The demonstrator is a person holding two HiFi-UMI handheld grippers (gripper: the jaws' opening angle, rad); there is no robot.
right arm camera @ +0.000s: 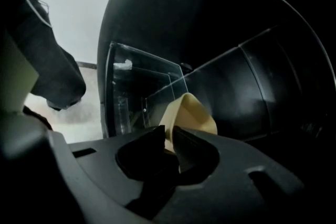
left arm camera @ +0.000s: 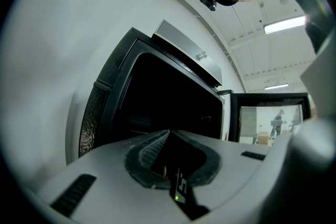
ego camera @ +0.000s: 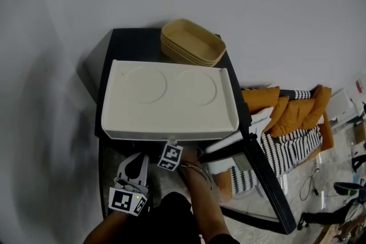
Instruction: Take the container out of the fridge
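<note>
grips the tan container (right arm camera: 191, 113) by its rim with the right gripper (right arm camera: 169, 131), jaws drawn narrow and pressed on either side of the thin wall. reaches into the dark inside of the black fridge (ego camera: 130, 43) for this, angled downward, with the container inside the compartment, beside a clear plastic bin (right arm camera: 131, 93). holds the left gripper (left arm camera: 168, 134) outside, level, facing the open cavity, jaws closed together on nothing.

from the head view: right gripper's marker cube just below the front edge of a white tray (ego camera: 171, 108) lying on the fridge's top, left gripper's cube lower and to the left. behind the tray, on the same top, a stack of tan bowls (ego camera: 192, 43), touching the tray's back edge or very nearly. at the right, the fridge door (ego camera: 266, 177) swung wide open. beyond it, orange cushions (ego camera: 289, 111) over a striped cloth (ego camera: 286, 148).
</note>
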